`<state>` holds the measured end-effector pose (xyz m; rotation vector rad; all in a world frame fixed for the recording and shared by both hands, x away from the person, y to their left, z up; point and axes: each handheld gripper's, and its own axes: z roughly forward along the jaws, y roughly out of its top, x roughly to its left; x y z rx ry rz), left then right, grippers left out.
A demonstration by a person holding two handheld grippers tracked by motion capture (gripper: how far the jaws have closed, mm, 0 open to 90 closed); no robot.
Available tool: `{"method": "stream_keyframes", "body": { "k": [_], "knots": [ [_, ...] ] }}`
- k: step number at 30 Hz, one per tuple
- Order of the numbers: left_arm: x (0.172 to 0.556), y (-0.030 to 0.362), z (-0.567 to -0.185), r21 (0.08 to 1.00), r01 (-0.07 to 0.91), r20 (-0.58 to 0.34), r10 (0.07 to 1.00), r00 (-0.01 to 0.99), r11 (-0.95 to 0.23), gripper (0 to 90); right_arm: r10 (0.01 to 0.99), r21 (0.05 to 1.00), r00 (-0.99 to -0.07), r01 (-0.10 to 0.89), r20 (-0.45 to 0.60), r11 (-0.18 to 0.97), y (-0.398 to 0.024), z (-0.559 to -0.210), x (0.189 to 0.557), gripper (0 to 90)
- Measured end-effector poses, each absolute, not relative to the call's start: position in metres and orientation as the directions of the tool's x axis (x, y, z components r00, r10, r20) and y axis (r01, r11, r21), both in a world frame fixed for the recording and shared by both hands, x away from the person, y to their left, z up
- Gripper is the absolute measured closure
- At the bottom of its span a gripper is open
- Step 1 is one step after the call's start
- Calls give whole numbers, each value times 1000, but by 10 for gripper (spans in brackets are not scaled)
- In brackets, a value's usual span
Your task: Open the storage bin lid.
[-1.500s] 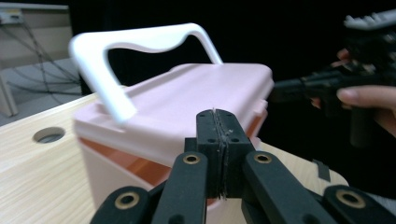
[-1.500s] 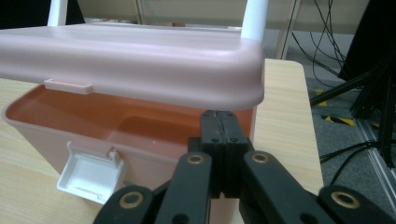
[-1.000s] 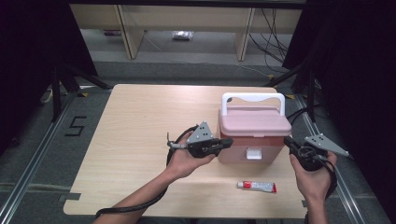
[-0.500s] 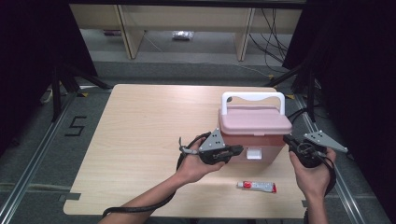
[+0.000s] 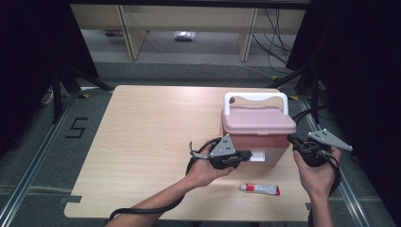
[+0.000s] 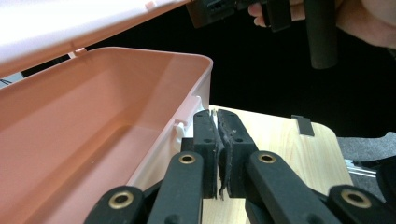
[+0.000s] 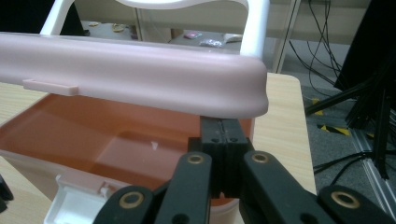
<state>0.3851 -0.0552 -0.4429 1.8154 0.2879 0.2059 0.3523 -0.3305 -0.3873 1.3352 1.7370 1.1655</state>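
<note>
since the earlier frame, left gripper came right to the front of the pink plastic box with white handle on the table's right side. both jaws pairs are clenched, empty; right gripper props the raised lid. inside looks empty, its far corner hidden.

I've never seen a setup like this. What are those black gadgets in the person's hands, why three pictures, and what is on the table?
A person holds a two-jaw tool in each hand. The high view looks down on the wooden table; each gripper view comes from a camera riding on one tool. The left hand-held gripper sits at the front of the pink box, its jaws shut on nothing. The right hand-held gripper, also shut, has its tips under the edge of the raised lid, apparently propping it. The box looks empty inside. A small tube with a red cap lies in front of it, untouched.
</note>
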Motion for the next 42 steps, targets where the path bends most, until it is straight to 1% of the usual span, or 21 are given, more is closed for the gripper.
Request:
{"method": "stream_keyframes", "body": {
  "k": [5,6,7,8,10,11,12,15,18,21,24,27,32,33,35,38,39,42],
  "knots": [
    [387,-63,-446,964,74,6,299,954,-257,855,963,927,-269,361,2,98,-331,-386,354,900],
    [387,-65,-447,965,71,8,297,955,-254,854,964,936,-267,338,-9,102,-331,-387,355,900],
    [387,-68,-448,965,67,11,296,955,-253,854,965,934,-262,346,9,85,-330,-386,355,900],
    [387,-69,-448,965,65,13,295,955,-256,855,964,921,-262,386,47,60,-328,-385,353,900],
    [387,-73,-449,964,61,18,294,956,-258,856,961,924,-275,373,24,84,-330,-384,355,900],
    [387,-74,-450,964,60,19,293,956,-257,857,963,922,-266,382,45,62,-328,-384,354,900],
    [388,-75,-450,964,58,21,294,956,-259,857,961,926,-277,368,19,88,-330,-384,355,900],
    [389,-78,-452,963,50,33,298,954,-266,859,961,927,-276,364,9,96,-330,-384,355,900],
    [390,-79,-455,962,49,35,299,954,-269,862,960,927,-279,362,6,99,-330,-383,355,900],
    [391,-80,-457,961,45,42,302,952,-273,864,965,924,-262,376,35,69,-328,-382,353,900],
    [391,-80,-459,961,41,46,303,952,-275,866,961,930,-278,353,2,100,-330,-382,356,900],
    [389,-81,-461,960,36,52,305,951,-277,872,963,928,-270,363,20,82,-329,-380,355,900],
    [387,-83,-463,958,26,66,308,949,-286,884,963,934,-269,344,2,94,-329,-376,356,900],
    [387,-83,-463,958,25,67,308,949,-287,885,964,933,-264,352,16,81,-328,-375,356,900],
    [387,-83,-463,958,14,78,308,948,-287,888,962,937,-274,335,0,95,-330,-374,357,900],
    [387,-83,-464,959,18,73,310,948,-281,891,966,935,-257,346,19,74,-328,-373,356,900],
    [387,-83,-464,960,24,68,312,948,-280,891,964,938,-265,335,2,90,-329,-372,357,900],
    [386,-83,-465,960,30,62,316,947,-277,892,966,943,-258,324,7,79,-328,-371,358,900]
  ]
}}
